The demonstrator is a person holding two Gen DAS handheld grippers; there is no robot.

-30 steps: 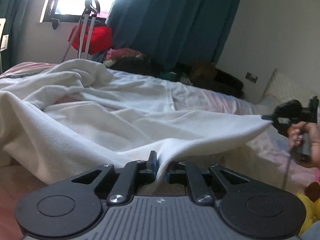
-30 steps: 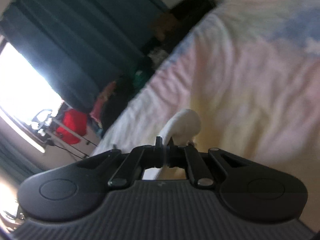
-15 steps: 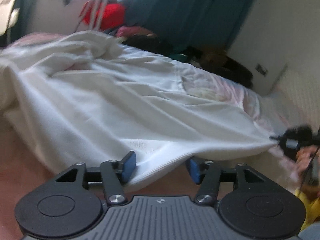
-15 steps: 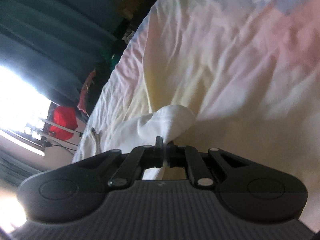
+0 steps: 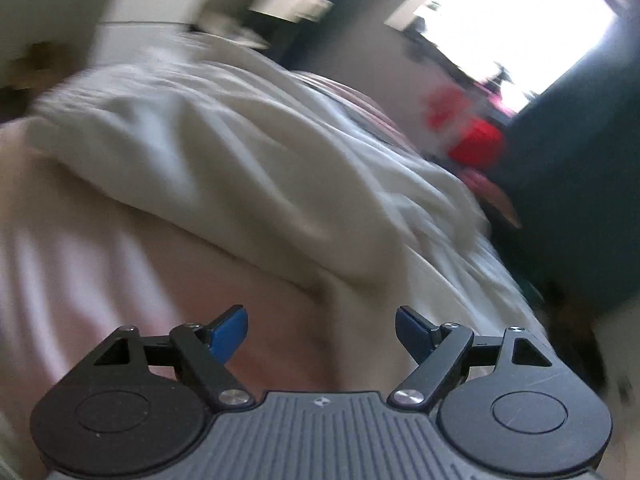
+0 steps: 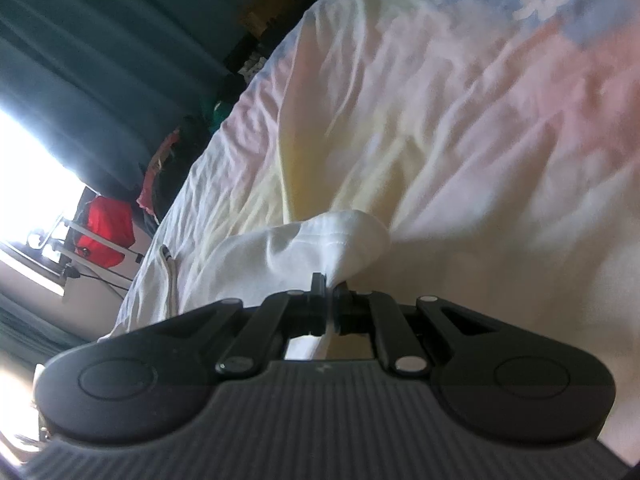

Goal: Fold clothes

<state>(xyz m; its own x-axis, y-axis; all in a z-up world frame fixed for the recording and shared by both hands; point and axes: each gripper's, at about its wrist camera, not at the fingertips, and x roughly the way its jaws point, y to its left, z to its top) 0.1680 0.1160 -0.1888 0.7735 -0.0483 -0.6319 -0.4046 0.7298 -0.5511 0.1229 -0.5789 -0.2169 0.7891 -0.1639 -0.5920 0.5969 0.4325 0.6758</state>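
Note:
A white garment (image 5: 224, 160) lies rumpled across the bed in the blurred left wrist view, a fold of it ending just ahead of my left gripper (image 5: 320, 332). That gripper stands wide open, blue pads apart, nothing between them. In the right wrist view my right gripper (image 6: 330, 292) is shut on a bunched corner of the white garment (image 6: 320, 240), low over the pastel bedsheet (image 6: 480, 120). A white drawstring (image 6: 170, 276) trails at the left.
The bedsheet (image 5: 100, 280) is pale pink beneath the left gripper. Dark teal curtains (image 6: 100, 40), a bright window (image 5: 520, 20) and a red bag (image 6: 105, 232) on a stand lie beyond the bed. Dark clutter sits along the bed's far side.
My left gripper has let go of the garment's edge, opened wide and swung left with fast motion blur. The right gripper stays shut on its corner, lower toward the sheet.

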